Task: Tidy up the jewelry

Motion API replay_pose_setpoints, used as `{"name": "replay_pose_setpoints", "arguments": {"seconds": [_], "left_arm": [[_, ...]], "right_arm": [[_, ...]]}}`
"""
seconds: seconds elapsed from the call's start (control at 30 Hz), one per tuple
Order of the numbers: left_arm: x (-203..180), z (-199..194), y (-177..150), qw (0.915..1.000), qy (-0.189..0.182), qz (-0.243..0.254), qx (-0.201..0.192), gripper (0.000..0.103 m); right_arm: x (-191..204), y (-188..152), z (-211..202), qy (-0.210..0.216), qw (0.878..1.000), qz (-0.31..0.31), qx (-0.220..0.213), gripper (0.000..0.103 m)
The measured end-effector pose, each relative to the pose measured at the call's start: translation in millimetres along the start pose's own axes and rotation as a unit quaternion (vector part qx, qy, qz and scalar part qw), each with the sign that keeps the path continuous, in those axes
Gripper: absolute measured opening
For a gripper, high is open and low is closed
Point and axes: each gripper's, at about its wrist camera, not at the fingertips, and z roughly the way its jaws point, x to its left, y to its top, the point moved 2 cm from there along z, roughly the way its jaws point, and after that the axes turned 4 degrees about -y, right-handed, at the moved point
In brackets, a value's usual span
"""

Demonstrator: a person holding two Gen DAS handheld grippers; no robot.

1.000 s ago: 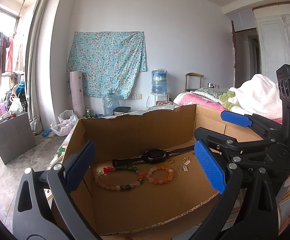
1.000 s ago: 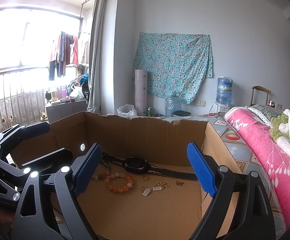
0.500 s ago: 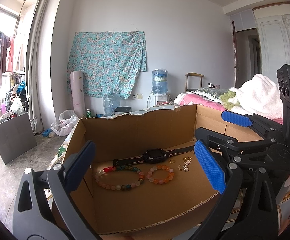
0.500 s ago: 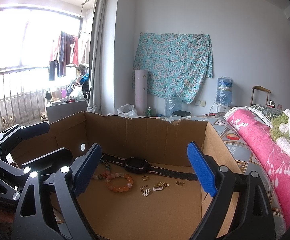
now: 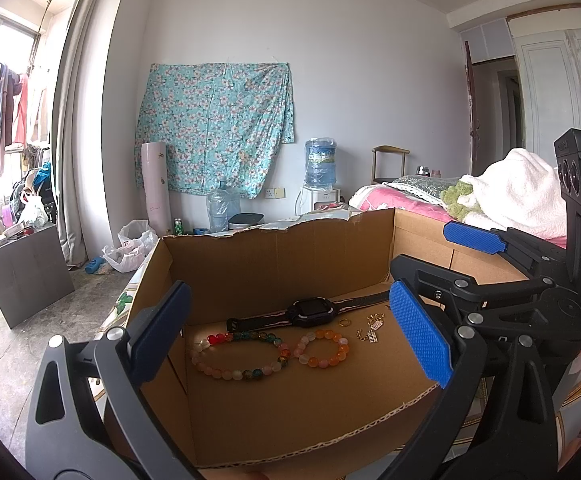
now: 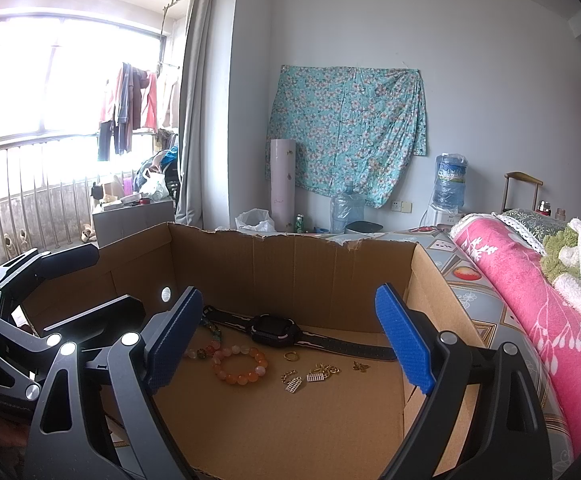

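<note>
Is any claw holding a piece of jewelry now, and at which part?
Nothing is held. The left claw and right claw are both open above the cardboard box.

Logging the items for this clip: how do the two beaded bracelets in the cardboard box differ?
The multicoloured beaded bracelet forms a larger, elongated loop; the orange and pink beaded bracelet forms a smaller, rounder one. The multicoloured one mixes red, green, teal and pale beads; the other has only orange and pale pink. The multicoloured one lies further left, the orange one nearer the small gold ring. Both lie flat on the floor of the brown cardboard box, side by side, ungripped.
</note>
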Motion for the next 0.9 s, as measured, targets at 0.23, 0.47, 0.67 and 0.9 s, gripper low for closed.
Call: {"name": "replay_pose_setpoints", "arguments": {"seconds": [0.23, 0.47, 0.67, 0.9], "left_arm": [[0.1, -0.1, 0.0, 1.0, 0.0, 0.0, 0.0, 0.095], [0.1, -0.1, -0.1, 1.0, 0.0, 0.0, 0.0, 0.095], [-0.3, 0.1, 0.0, 1.0, 0.0, 0.0, 0.0, 0.095], [-0.1, 0.0, 0.0, 1.0, 0.0, 0.0, 0.0, 0.095]], "right_arm": [[-0.4, 0.5, 1.2, 0.0, 1.0, 0.0, 0.0, 0.086], [0.2, 0.0, 0.2, 0.0, 1.0, 0.0, 0.0, 0.086], [-0.2, 0.4, 0.9, 0.0, 1.0, 0.0, 0.0, 0.086], [-0.1, 0.3, 0.7, 0.0, 1.0, 0.0, 0.0, 0.086]]}}
